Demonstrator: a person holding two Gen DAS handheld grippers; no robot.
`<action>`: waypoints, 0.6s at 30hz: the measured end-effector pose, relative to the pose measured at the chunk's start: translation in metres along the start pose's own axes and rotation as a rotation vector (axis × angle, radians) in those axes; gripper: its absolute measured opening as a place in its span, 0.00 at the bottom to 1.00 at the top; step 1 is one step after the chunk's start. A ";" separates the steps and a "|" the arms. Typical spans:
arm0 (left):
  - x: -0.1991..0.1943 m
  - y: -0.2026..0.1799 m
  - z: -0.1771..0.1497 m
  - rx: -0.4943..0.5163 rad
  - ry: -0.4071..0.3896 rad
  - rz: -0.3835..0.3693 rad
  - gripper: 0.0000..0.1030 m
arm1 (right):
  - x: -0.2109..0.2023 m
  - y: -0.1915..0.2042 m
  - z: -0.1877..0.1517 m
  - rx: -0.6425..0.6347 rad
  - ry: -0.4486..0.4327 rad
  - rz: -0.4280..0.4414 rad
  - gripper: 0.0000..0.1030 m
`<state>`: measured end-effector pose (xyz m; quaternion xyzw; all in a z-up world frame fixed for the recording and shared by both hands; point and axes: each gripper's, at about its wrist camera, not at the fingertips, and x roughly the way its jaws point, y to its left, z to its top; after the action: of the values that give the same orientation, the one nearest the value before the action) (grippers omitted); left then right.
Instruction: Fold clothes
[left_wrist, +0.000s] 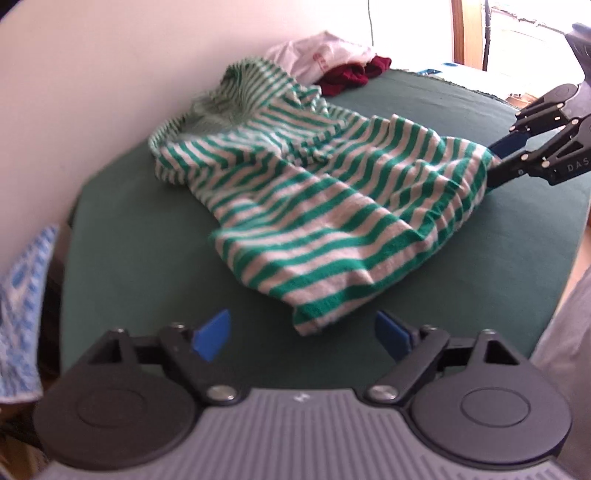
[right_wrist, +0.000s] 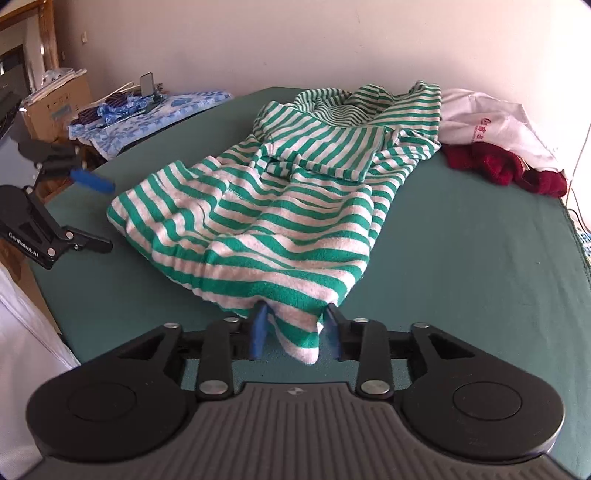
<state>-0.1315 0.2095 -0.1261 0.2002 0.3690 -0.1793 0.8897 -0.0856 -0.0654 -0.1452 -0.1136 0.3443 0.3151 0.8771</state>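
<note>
A green-and-white striped garment (left_wrist: 314, 206) (right_wrist: 277, 221) lies rumpled across the dark green table (left_wrist: 147, 258) (right_wrist: 461, 258). My left gripper (left_wrist: 301, 325) (right_wrist: 107, 218) stands open just short of the garment's near hem corner, and nothing is held between its blue pads (left_wrist: 214, 332). My right gripper (right_wrist: 295, 325) (left_wrist: 493, 162) is at the opposite hem edge. A corner of the striped fabric hangs slack between its blue pads (right_wrist: 258, 332), which stand apart on either side of it. Its tips are partly hidden under the cloth.
A white plastic bag (right_wrist: 491, 125) and a dark red garment (right_wrist: 506, 170) lie at the table's far side by the wall. A blue patterned cloth (right_wrist: 147, 114), a cardboard box (right_wrist: 55, 107) and a phone on a stand (right_wrist: 147, 86) sit beyond the table's left edge.
</note>
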 end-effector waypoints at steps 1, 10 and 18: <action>0.004 -0.001 0.003 0.004 -0.001 -0.015 0.78 | 0.002 0.002 -0.001 -0.010 -0.003 0.000 0.37; 0.023 0.012 0.017 -0.127 0.008 -0.100 0.27 | 0.012 -0.005 0.003 0.087 -0.025 0.051 0.14; -0.028 0.007 0.038 -0.074 -0.083 -0.097 0.17 | -0.033 0.003 0.026 0.017 -0.074 0.098 0.12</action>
<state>-0.1246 0.2018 -0.0794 0.1413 0.3476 -0.2164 0.9013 -0.0924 -0.0681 -0.1036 -0.0773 0.3195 0.3587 0.8736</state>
